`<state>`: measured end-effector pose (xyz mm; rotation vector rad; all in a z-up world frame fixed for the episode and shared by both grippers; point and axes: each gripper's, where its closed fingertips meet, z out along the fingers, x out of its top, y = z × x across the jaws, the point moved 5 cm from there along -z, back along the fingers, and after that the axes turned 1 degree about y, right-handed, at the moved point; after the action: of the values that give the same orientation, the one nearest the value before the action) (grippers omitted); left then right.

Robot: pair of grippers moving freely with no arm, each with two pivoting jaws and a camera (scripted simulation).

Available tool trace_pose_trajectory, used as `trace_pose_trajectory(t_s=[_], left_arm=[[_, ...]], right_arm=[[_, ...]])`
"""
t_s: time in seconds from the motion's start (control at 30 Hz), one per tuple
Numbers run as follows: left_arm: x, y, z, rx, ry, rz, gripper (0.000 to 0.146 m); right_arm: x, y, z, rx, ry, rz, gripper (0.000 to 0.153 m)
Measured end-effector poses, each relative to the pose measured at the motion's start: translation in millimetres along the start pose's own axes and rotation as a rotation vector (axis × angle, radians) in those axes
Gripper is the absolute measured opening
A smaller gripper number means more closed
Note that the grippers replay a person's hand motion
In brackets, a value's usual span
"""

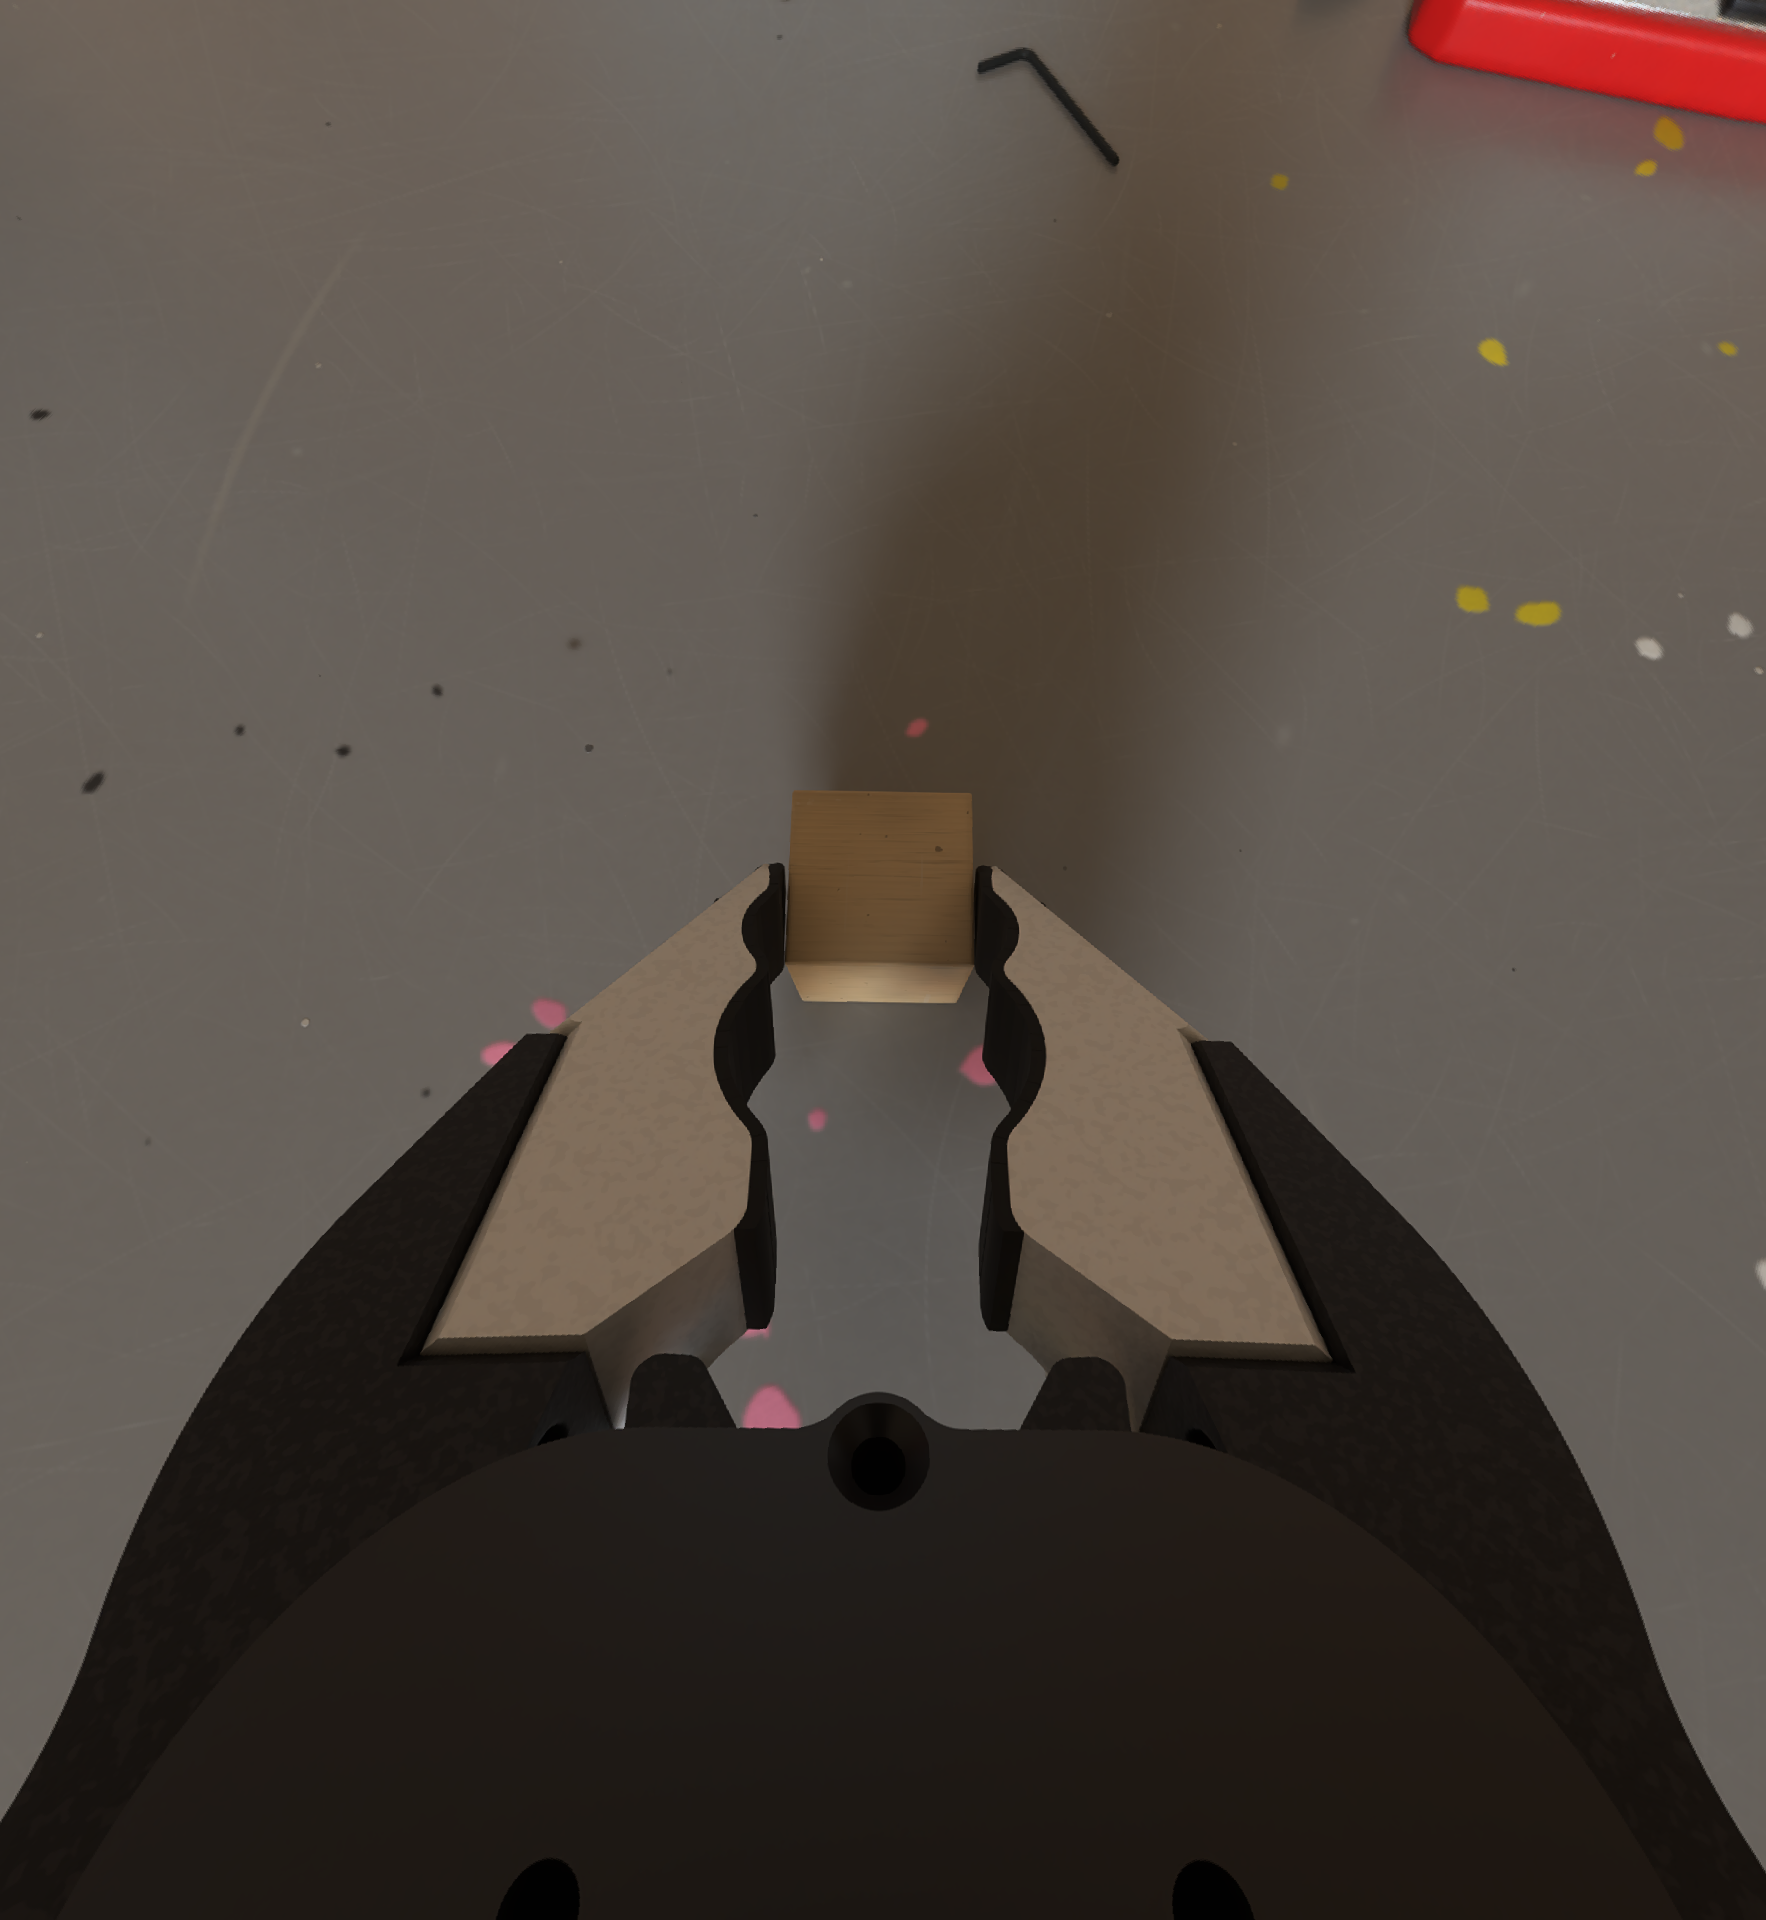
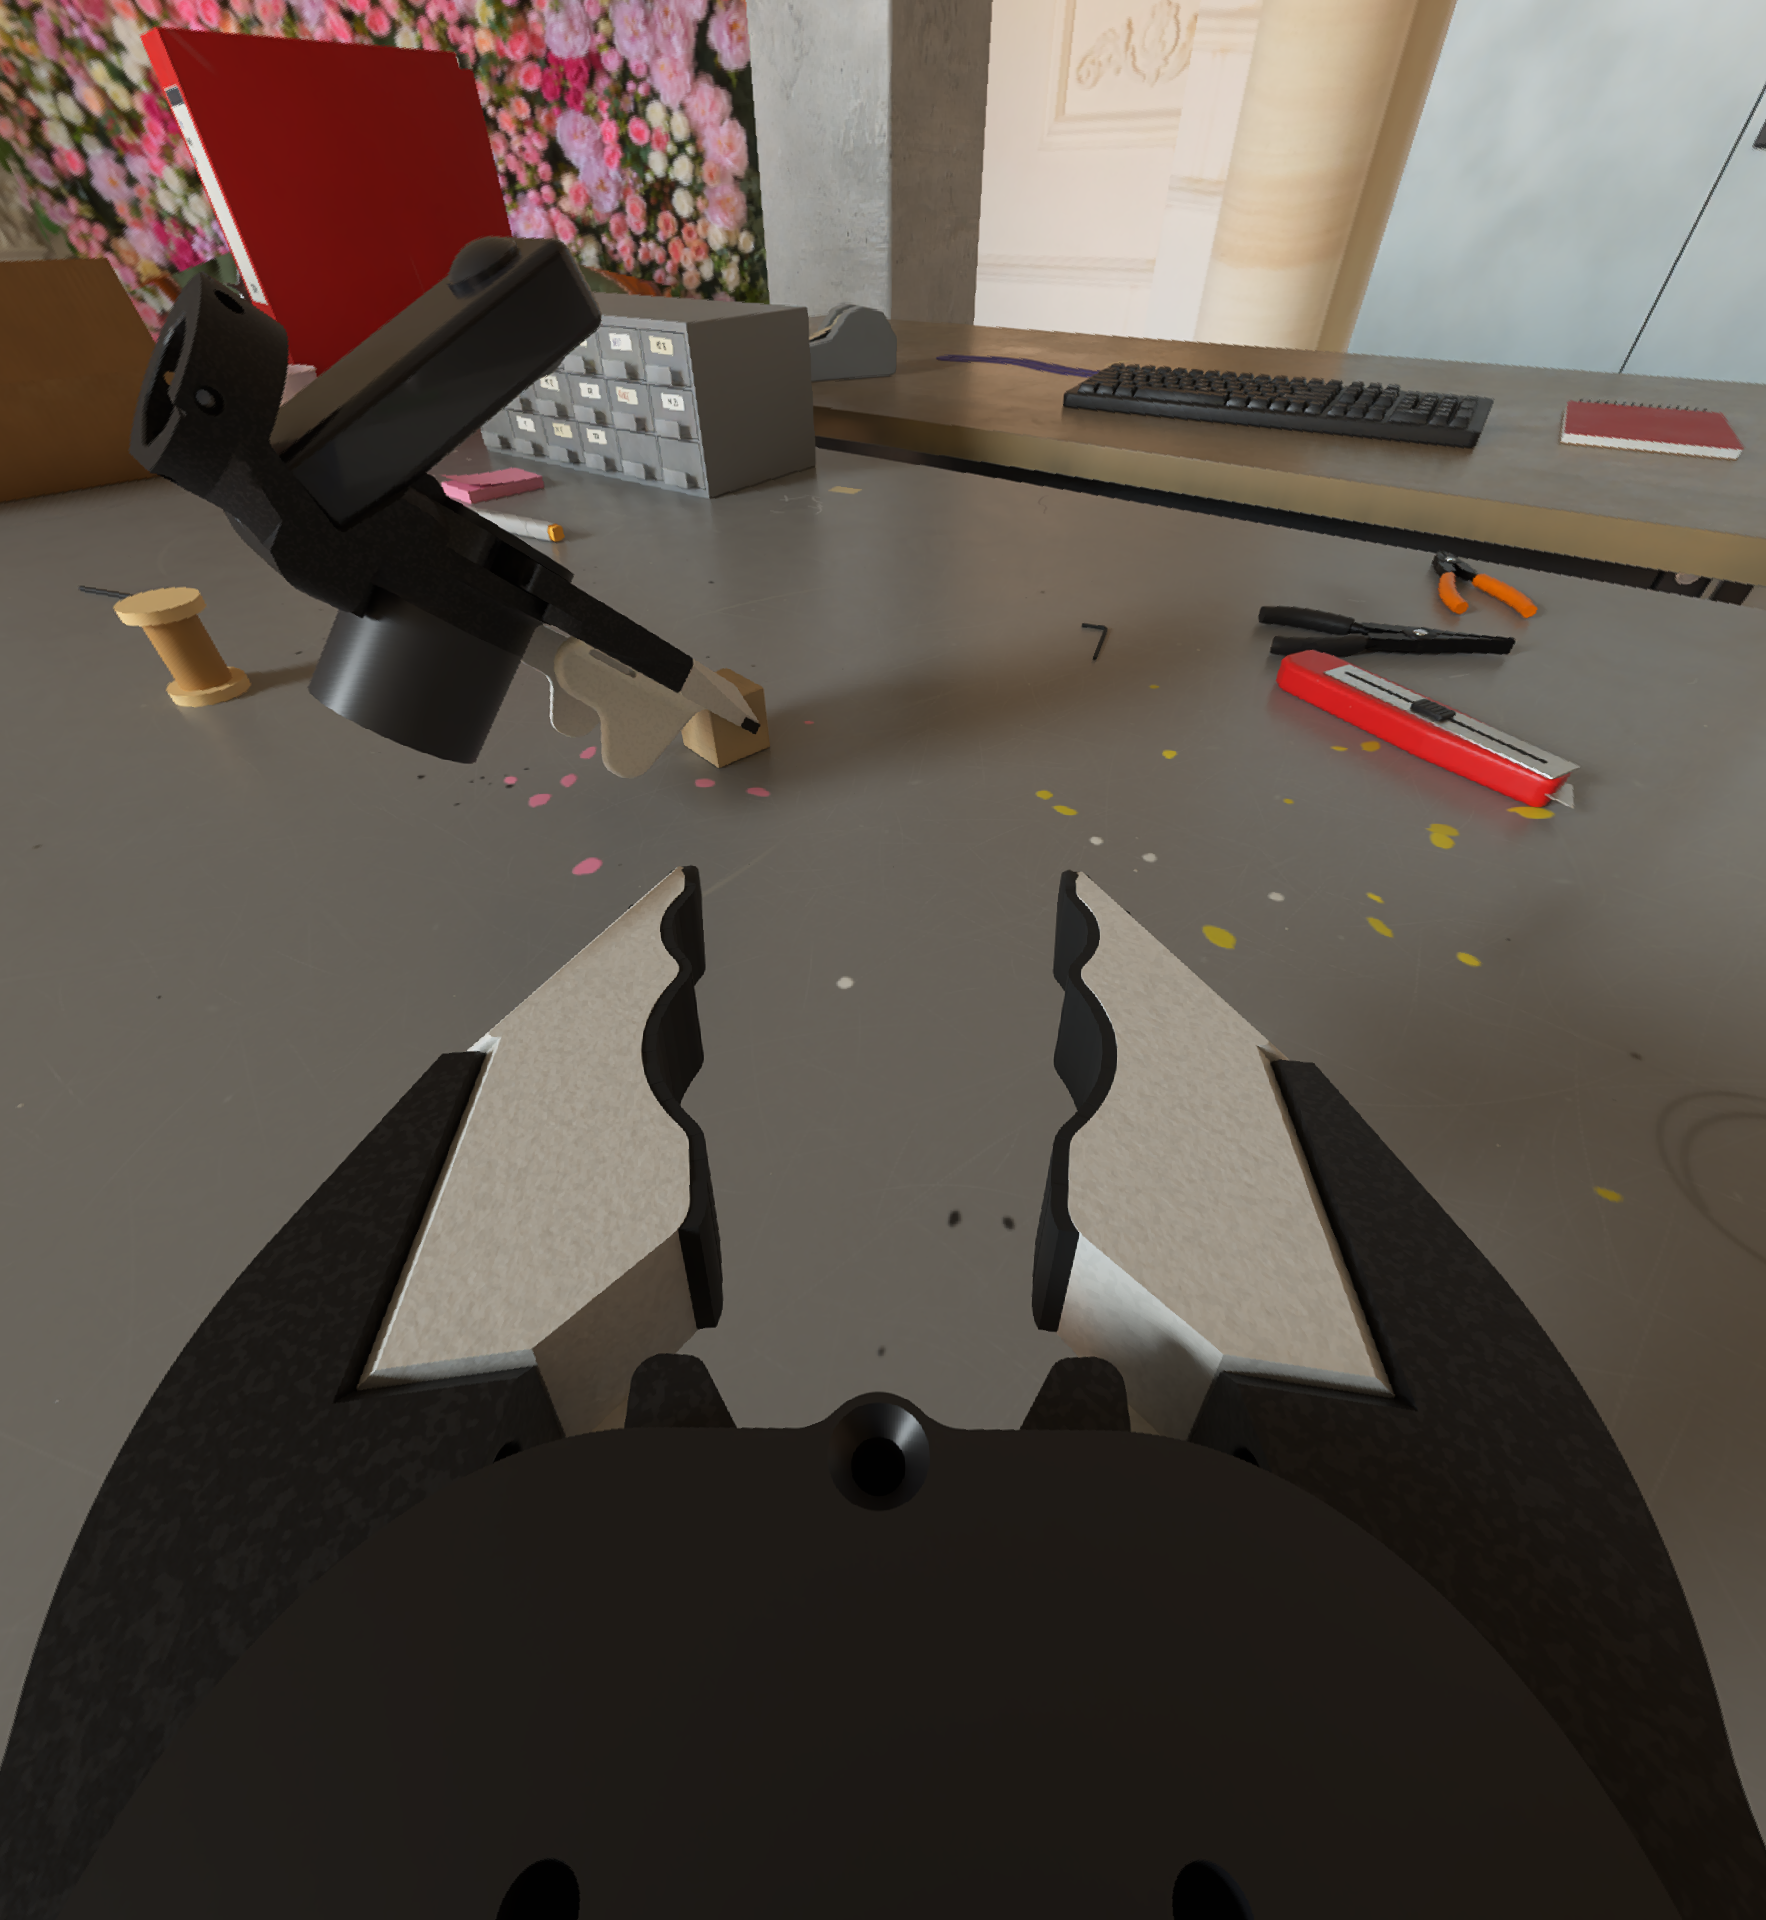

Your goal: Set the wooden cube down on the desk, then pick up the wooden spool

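The wooden cube (image 1: pixel 879 899) is seen clamped between the tips of the left gripper (image 1: pixel 880 920), whose jaws are pressed against its two side faces. In the right wrist view the same cube (image 2: pixel 728 722) is seen with its lower edge at the grey desk (image 2: pixel 910 582); whether it is fully resting there cannot be told. The left gripper (image 2: pixel 739 717) is tilted steeply down toward the desk, at about 11 o'clock from the right gripper (image 2: pixel 879 904).

The jaws of the right gripper are held wide apart, with nothing between them but bare desk.

The wooden spool (image 2: pixel 183 646) is found standing upright on the desk, at about 9 o'clock of the cube and beyond the body of the left gripper, well apart from both sets of jaws.

At about 2 o'clock from the right gripper a red utility knife (image 2: pixel 1424 727) is laid on the desk, with black pliers (image 2: pixel 1383 631) just behind it and orange-handled cutters (image 2: pixel 1481 584) farther back. A small black hex key (image 2: pixel 1097 639) is placed between cube and knife. In the left wrist view the hex key (image 1: pixel 1050 104) is seen at 1 o'clock, and the red knife (image 1: pixel 1627 52) at the upper right corner. The desk is flecked with pink, yellow and white spots.
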<state>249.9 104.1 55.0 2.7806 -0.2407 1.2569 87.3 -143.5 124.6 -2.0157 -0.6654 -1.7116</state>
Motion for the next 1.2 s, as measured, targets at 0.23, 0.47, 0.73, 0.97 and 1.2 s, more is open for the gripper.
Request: trace_pose_trajectory(t_s=[0.23, 0.47, 0.73, 0.97, 1.2], left_arm=[[-1.8, 1.4, -1.9, 0.004, -0.004, 0.016, 0.036], [-4.7, 6.1, -24.5, -0.005, 0.069, 0.034, 0.05], [-12.2, 18.5, -142.0, 0.012, 0.405, 0.045, 0.065], [-85.9, 12.4, -208.8, 0.084, 0.426, 0.027, 0.083], [-128.1, 1.0, -237.6, 0.088, 0.428, -0.054, 0.091]], right_arm=[[0.8, -0.4, -0.4, 0.001, 0.0, -0.001, 0.068], [1.1, -0.6, -0.9, 0.005, 0.002, 0.002, 0.068], [0.3, 1.9, -0.4, -0.009, 0.006, -0.005, 0.068], [-7.9, 3.9, 4.2, -0.047, -0.027, -0.035, 0.071], [-14.8, -5.7, 7.7, -0.062, -0.051, -0.076, 0.074]])
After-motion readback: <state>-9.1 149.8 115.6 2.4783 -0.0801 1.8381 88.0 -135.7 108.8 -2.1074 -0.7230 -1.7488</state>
